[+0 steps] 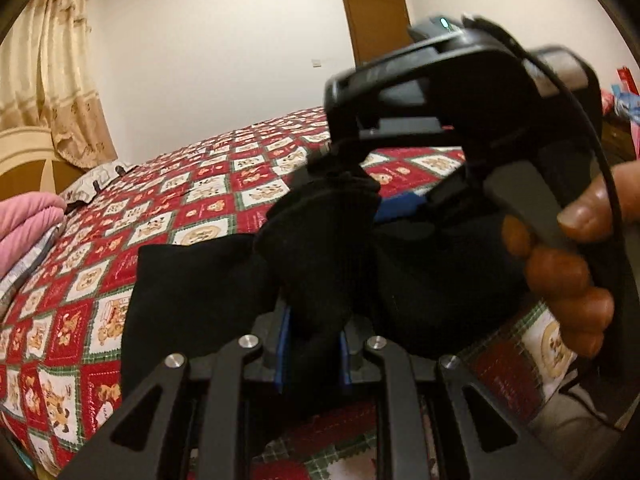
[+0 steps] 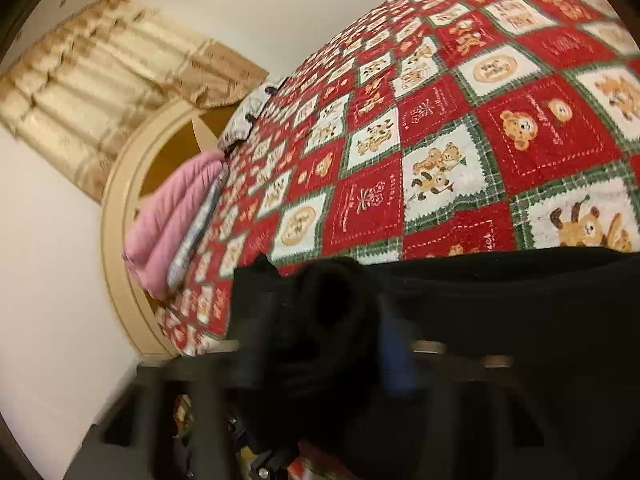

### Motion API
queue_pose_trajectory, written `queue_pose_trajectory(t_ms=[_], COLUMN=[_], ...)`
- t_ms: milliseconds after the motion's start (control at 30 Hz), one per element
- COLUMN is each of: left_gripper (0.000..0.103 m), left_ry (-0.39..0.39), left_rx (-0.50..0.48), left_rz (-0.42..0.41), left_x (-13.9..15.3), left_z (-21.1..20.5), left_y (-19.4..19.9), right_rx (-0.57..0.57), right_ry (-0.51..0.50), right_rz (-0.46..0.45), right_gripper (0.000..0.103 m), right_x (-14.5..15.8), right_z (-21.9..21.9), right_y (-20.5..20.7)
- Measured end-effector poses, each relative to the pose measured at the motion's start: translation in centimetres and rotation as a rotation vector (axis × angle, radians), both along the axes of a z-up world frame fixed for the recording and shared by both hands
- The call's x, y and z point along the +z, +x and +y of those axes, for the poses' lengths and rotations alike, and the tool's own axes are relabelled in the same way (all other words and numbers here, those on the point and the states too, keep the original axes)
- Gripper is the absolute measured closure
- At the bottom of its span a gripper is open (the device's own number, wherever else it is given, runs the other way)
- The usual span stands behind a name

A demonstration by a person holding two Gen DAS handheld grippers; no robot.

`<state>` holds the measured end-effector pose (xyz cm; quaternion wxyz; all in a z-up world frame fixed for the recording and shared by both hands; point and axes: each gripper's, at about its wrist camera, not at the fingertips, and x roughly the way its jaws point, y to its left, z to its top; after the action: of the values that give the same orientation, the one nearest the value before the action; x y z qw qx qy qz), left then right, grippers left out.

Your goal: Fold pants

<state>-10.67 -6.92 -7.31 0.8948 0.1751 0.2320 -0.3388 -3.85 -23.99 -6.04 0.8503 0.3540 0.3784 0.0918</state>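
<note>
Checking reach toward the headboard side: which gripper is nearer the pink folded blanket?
Left, seemingly. The left gripper is on the pants, the side toward the pink blanket; the right gripper grips them further away.

Pants (image 1: 192,280) lie on quilt (image 1: 120,216), before pillows (image 1: 24,220).

Warm indoor light, blur, fisheye warping

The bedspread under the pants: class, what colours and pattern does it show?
The bedspread is a red-and-white patchwork with green plaid borders and teddy bears, clearest in the right wrist view.
</note>
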Motion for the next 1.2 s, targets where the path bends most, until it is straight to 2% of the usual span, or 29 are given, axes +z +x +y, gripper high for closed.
queue_pose_trajectory(t_ms=[167, 233, 300, 400, 500, 567, 667, 800, 833, 900, 1000, 1100, 1200], left_gripper=[0.077, 0.066, 0.039, 0.034, 0.03, 0.03, 0.03, 0.032, 0.036, 0.059, 0.072, 0.079, 0.08], left_ry=[0.031, 0.011, -0.012, -0.03, -0.001, 0.02, 0.062, 0.08, 0.082, 0.114, 0.078, 0.019, -0.019], left_rx=[-0.022, -0.032, -0.039, -0.077, -0.075, -0.091, -0.114, -0.156, -0.17, -0.185, -0.18, -0.166, -0.17], left_rz=[-0.003, -0.003, -0.002, -0.037, -0.063, -0.05, -0.08, -0.092, -0.091, -0.1, -0.075, -0.061, -0.071], left_x=[-0.5, -0.2, 0.0, 0.3, 0.2, -0.2, -0.9, -1.4, -1.5, -2.1, -1.7, -0.3, 1.3], left_z=[0.0, 0.6, 1.1, 1.5, 0.7, -0.2, -1.2, -2.1, -2.2, -2.5, -2.0, -1.4, -1.6], left_y=[-0.6, -0.8, -1.1, -1.7, -1.7, -1.7, -2.0, -2.7, -3.0, -3.2, -2.9, -2.6, -2.8], right_rx=[-0.007, -0.011, -0.014, -0.035, -0.052, -0.05, -0.033, -0.025, -0.022, -0.014, 0.009, 0.029, 0.036], right_ry=[-0.019, 0.014, 0.05, 0.14, 0.203, 0.212, 0.213, 0.165, 0.132, 0.034, -0.019, -0.023, -0.037], right_rz=[-0.003, -0.019, -0.027, -0.005, 0.011, 0.005, 0.006, 0.01, 0.006, -0.017, -0.059, -0.112, -0.154], right_gripper=[0.075, 0.075, 0.075, 0.075, 0.075, 0.075, 0.075, 0.075, 0.075, 0.08, 0.086, 0.087, 0.087], right_x=[-0.4, -0.8, -1.3, -2.8, -4.2, -4.1, -3.7, -3.3, -3.1, -2.1, -0.4, 1.8, 4.0], right_z=[-0.6, -1.4, -2.3, -3.7, -4.6, -4.6, -4.4, -4.1, -3.9, -2.9, -1.9, -1.8, -2.1], right_y=[-0.7, -1.2, -1.8, -2.2, -2.4, -2.5, -2.6, -2.7, -2.8, -3.0, -3.3, -3.6, -4.0])
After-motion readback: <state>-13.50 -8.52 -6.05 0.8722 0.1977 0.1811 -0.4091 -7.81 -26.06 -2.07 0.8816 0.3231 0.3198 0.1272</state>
